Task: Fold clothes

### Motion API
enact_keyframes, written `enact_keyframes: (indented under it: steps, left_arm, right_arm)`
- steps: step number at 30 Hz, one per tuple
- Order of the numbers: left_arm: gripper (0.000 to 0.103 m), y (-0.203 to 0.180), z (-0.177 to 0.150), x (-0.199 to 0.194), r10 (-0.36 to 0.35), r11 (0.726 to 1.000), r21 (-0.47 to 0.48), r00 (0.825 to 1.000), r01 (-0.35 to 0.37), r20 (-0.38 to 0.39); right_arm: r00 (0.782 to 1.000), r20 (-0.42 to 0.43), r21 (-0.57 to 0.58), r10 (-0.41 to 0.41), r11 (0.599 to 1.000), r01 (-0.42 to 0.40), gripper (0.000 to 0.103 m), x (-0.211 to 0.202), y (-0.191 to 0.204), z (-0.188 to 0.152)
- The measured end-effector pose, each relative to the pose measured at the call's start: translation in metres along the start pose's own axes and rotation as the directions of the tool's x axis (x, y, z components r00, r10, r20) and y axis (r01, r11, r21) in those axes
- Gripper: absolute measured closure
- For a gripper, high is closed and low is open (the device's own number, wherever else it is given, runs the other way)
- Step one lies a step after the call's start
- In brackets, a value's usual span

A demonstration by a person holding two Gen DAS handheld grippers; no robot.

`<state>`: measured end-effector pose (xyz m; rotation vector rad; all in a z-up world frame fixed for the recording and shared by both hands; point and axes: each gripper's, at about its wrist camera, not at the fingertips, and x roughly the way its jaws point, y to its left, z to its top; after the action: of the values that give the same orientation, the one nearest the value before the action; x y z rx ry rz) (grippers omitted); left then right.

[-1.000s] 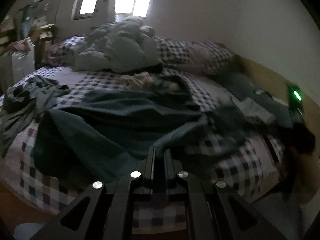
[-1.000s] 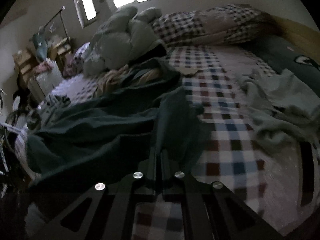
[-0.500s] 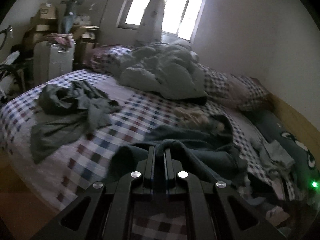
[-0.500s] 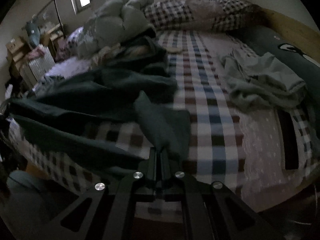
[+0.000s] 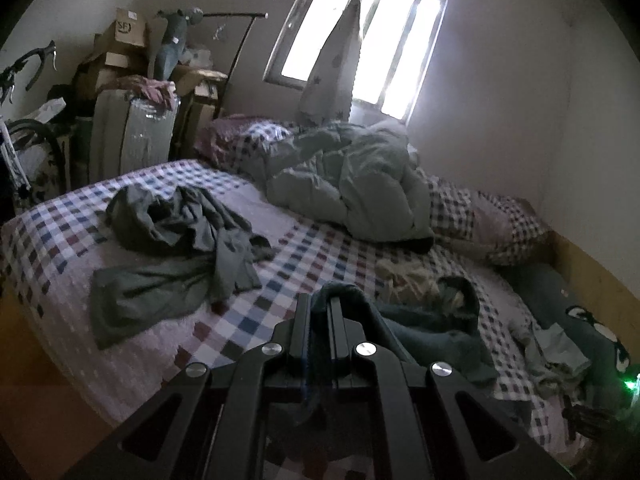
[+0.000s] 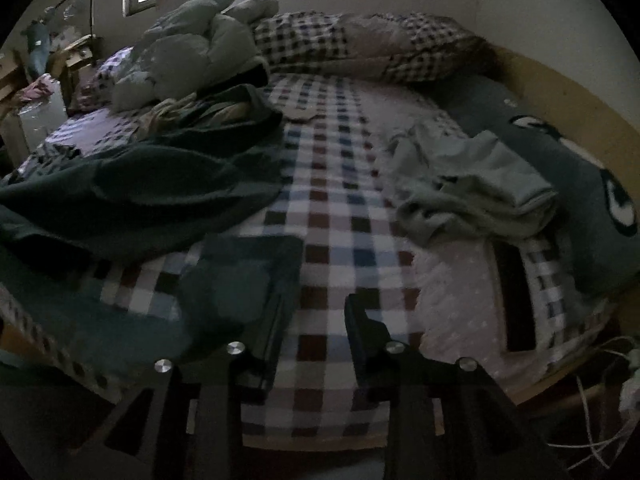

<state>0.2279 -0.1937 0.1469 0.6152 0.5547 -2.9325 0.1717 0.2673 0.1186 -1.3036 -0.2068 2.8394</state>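
Right wrist view shows the change: the right gripper (image 6: 312, 316), which a second ago was pinched on a flap of the dark green garment (image 6: 132, 188), now has its jaws opening, and checked bedspread (image 6: 332, 216) shows through the gap between them. The released flap lies flat on the near left of the bed, against the outer side of the left finger (image 6: 276, 320) and not between the pads. I read this as one fold laid down and let go, so the garment's near edge now rests doubled on the bed.

Left wrist view has swung from the garment's spread body toward the far left of the bed, where a crumpled grey-green garment (image 5: 176, 248) lies well apart. The left gripper (image 5: 318, 312) has its jaws together, clamped on a bunched edge of the dark green garment (image 5: 424, 328), which arches over the fingertips and trails away to the right.

With one corner dropped and the other carried, the fold looks only partly done. A pale grey garment (image 6: 472, 184) waits unfolded on the right of the bed, beside a dark pillow (image 6: 592, 200).
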Motion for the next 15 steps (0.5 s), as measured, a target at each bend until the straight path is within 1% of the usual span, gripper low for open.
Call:
enact_keyframes:
  steps: [1,2,4,9,12,15]
  left_arm:
    - [0.097,0.001,0.003,-0.002,0.003,1.0,0.003,1.0,-0.004,0.011]
    - [0.097,0.002,0.007,-0.003,0.006,1.0,0.005,1.0,-0.006,0.023]
    - [0.097,0.007,0.015,-0.005,0.013,1.0,-0.005,0.999,-0.012,0.041]
    - [0.097,0.031,0.039,-0.004,0.038,0.998,-0.056,0.996,-0.034,0.077]
    - [0.097,0.046,0.051,-0.001,0.069,0.996,-0.071,0.993,-0.063,0.098]
    - [0.097,0.056,0.056,0.001,0.098,0.994,-0.066,0.989,-0.091,0.112]
  right_arm:
    - [1.0,0.009,-0.001,-0.009,1.0,0.009,0.07,-0.002,0.0,0.003]
    - [1.0,0.025,0.002,0.0,1.0,0.0,0.07,-0.004,0.001,0.005]
    - [0.997,0.064,-0.007,0.053,0.999,-0.052,0.067,-0.008,0.006,0.008]
    - [0.99,0.077,-0.071,0.119,0.991,-0.114,0.066,0.005,0.022,0.021]
    - [0.981,0.117,-0.158,0.152,0.978,-0.133,0.066,0.011,0.034,0.027]
    - [0.97,0.156,-0.248,0.188,0.958,-0.145,0.066,0.016,0.045,0.033]
